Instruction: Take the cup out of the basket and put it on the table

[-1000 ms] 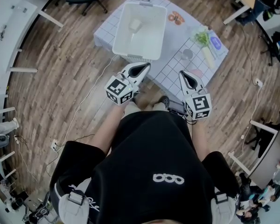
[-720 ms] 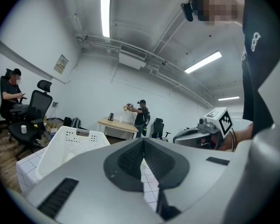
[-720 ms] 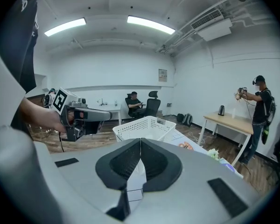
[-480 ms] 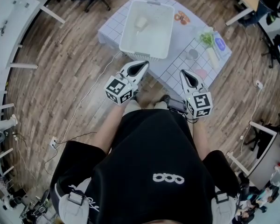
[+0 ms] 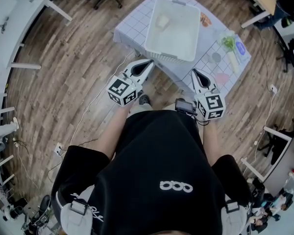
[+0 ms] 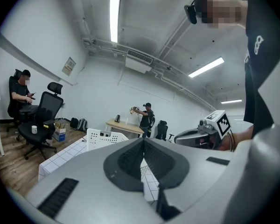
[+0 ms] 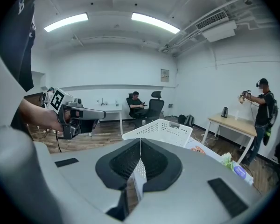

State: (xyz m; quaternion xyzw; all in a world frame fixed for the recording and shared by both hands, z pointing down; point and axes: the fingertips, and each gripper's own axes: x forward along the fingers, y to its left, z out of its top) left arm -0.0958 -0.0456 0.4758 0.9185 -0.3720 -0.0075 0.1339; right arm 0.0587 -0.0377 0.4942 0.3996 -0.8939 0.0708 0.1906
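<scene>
**A:** Where is the cup?

**B:** The pale cup (image 5: pixel 162 21) lies inside the white perforated basket (image 5: pixel 167 57), toward its far left corner. The basket stands on the table with the grid-patterned cloth (image 5: pixel 132 31).

**A:** And the grippers?

**B:** Both are held at the near edge of the table, apart from the basket. The left gripper (image 5: pixel 149 62) points toward the basket's near left corner. Its jaws are pressed together with nothing between them. The right gripper (image 5: pixel 194 72) points at the cloth just right of the basket, and its jaws are likewise together and empty.

**A:** Anything else on the cloth?

**B:** A leafy green vegetable (image 5: pixel 229 42) and a few small items lie to the right of the basket, too small to name.
</scene>
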